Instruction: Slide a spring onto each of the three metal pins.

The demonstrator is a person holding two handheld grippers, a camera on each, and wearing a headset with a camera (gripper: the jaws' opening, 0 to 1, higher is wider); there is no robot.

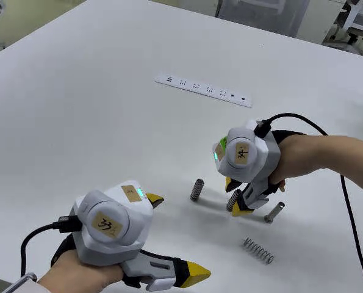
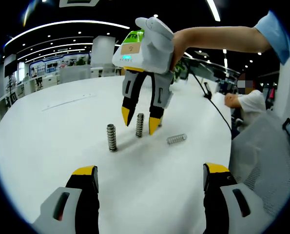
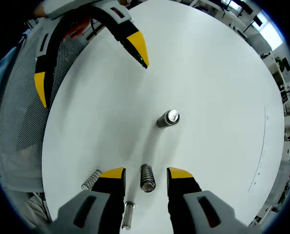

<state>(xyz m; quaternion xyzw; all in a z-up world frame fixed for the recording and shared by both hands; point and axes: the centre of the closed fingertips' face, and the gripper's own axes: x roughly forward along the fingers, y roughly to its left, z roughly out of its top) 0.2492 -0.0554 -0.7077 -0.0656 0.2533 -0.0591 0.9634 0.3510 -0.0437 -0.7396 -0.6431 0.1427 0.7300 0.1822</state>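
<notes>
White bench (image 1: 77, 110), with two pins standing on it. The right gripper (image 1: 235, 197) points down, its fingers spread either side of a spring-covered pin (image 1: 232, 201) and not pinching it. A second sprung pin (image 1: 196, 190) stands just beside them. A bare pin (image 1: 274, 212) and a loose spring (image 1: 258, 251) lie flat nearby. The left gripper (image 1: 176, 236) is held apart from these, fingers wide open and empty.

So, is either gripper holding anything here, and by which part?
Nothing is held. The right gripper, jaws open, straddles an upright spring-covered metal pin without clamping it; the left gripper is open and empty.
</notes>
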